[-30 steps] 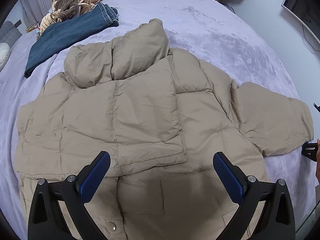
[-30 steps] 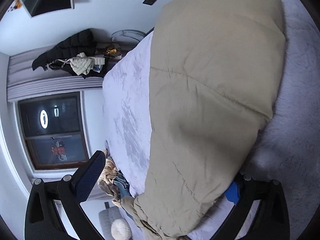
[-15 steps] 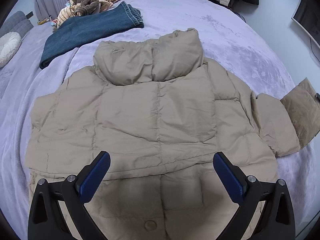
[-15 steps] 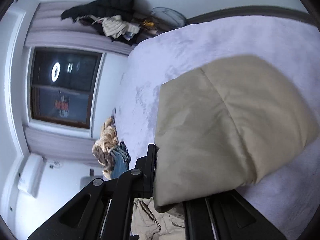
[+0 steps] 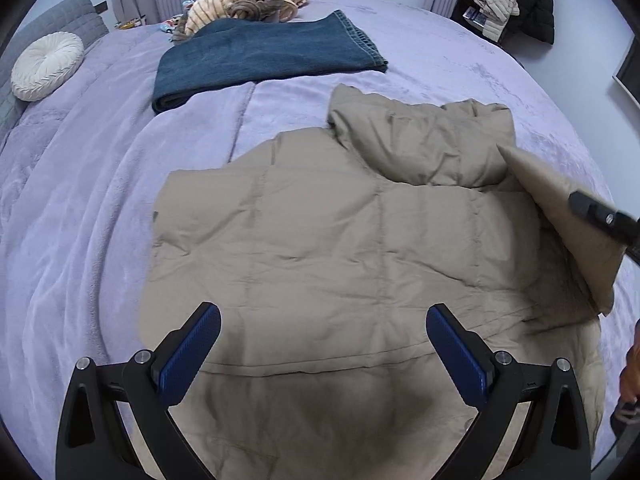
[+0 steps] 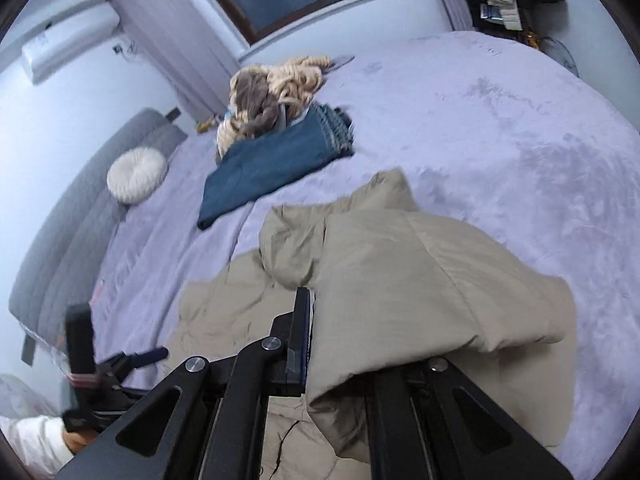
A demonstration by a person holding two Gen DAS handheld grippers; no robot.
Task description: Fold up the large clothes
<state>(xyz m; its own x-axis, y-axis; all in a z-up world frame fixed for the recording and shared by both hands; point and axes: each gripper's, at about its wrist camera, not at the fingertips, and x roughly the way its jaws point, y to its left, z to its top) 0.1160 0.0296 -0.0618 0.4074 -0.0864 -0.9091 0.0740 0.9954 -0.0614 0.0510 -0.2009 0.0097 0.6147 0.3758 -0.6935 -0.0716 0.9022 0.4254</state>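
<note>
My left gripper (image 5: 322, 350) hovers with jaws wide apart over the tan jacket (image 5: 340, 248), spread flat on the bed (image 5: 80, 200). My right gripper (image 6: 340, 344) is clamped on its sleeve (image 6: 420, 280), lifted. Next, I judge, lay the sleeve across the body.

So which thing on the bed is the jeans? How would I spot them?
Start at the big lilac bed, then look past the tan puffer jacket toward the striped blanket pile. The folded jeans lie flat between them: the only dark blue thing there, with a stitched hem at one end.
</note>
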